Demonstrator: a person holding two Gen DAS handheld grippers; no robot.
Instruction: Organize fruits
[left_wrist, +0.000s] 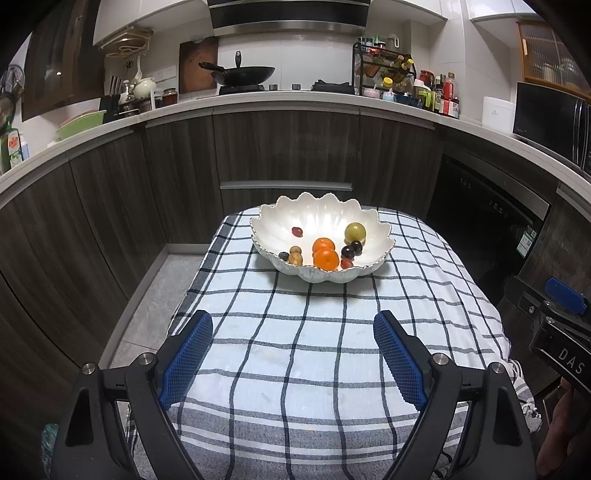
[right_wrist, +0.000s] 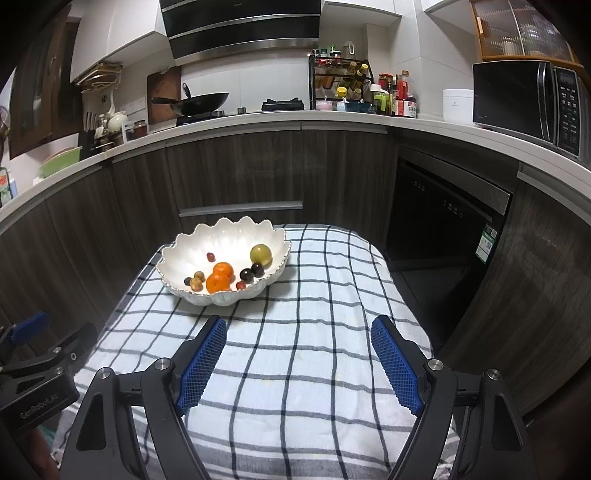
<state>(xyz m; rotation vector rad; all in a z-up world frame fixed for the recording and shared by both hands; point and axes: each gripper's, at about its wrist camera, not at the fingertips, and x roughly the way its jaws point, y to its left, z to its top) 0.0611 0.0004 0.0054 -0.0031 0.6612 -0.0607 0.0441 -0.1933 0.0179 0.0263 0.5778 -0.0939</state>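
Well beyond both grippers' wide-open, empty jaws, fruit bowl (left_wrist: 321, 240) (right_wrist: 225, 266) sits on checked cloth (left_wrist: 314, 350).

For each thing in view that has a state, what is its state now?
Left hand-held gripper: open, empty, over the cloth.
Right hand-held gripper: open, empty, over the cloth.
Bowl: upright on the cloth, holds all the fruit.
Oranges: two, touching, in the bowl.
Green fruit: in the bowl, by the far rim.
Cloth: spread flat.
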